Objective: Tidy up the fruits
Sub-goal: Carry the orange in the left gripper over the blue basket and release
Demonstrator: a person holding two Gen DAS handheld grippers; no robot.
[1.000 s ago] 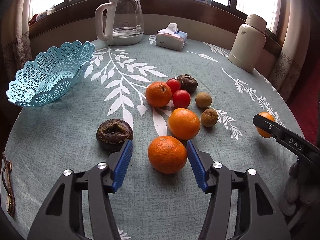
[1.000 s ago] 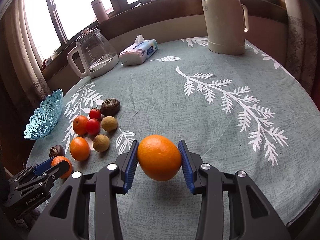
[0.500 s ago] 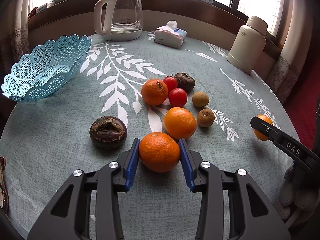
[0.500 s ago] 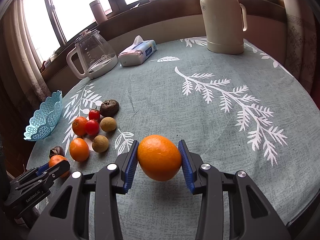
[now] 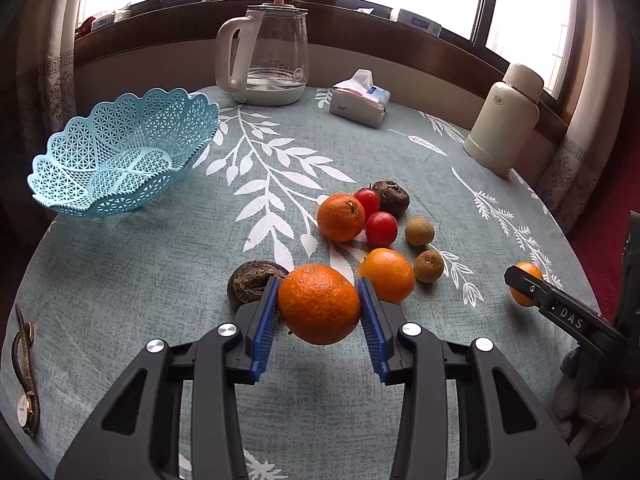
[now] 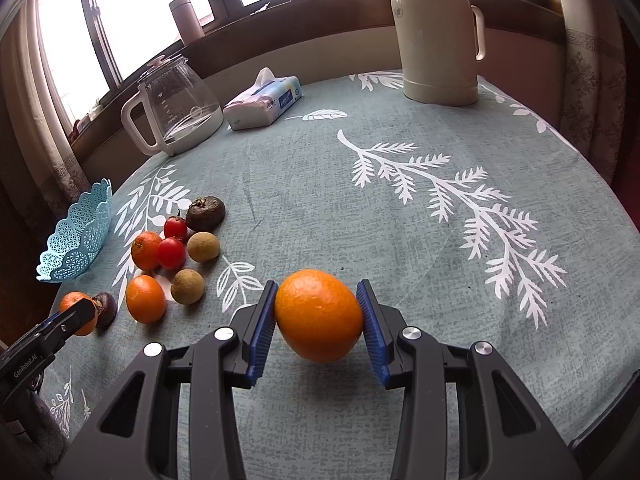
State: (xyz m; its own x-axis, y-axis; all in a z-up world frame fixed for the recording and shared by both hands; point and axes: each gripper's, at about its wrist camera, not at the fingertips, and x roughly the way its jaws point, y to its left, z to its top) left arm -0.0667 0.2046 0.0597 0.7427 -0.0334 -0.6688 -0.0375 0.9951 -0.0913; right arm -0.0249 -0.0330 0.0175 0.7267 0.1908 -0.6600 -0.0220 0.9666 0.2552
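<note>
My left gripper [image 5: 319, 307] is shut on an orange [image 5: 319, 303] and holds it a little above the tablecloth. My right gripper [image 6: 319, 316] is shut on another orange [image 6: 319, 315], also off the cloth. On the table lie two more oranges [image 5: 341, 217] [image 5: 387, 275], two red tomatoes [image 5: 381, 228], two brown longans [image 5: 419, 231] and two dark mangosteens [image 5: 391, 197] [image 5: 250, 284]. An empty blue lattice basket [image 5: 120, 156] stands at the far left. The right gripper with its orange [image 5: 526, 289] shows at the right edge of the left wrist view.
A glass kettle [image 5: 268, 64], a tissue pack [image 5: 360, 100] and a cream thermos [image 5: 506, 120] stand along the back of the round table [image 5: 120, 280]. A wristwatch [image 5: 25, 376] lies near the left front edge. A windowsill runs behind.
My left gripper closed on the nearest orange and lifted it off the cloth. The right gripper kept its orange and barely moved.
</note>
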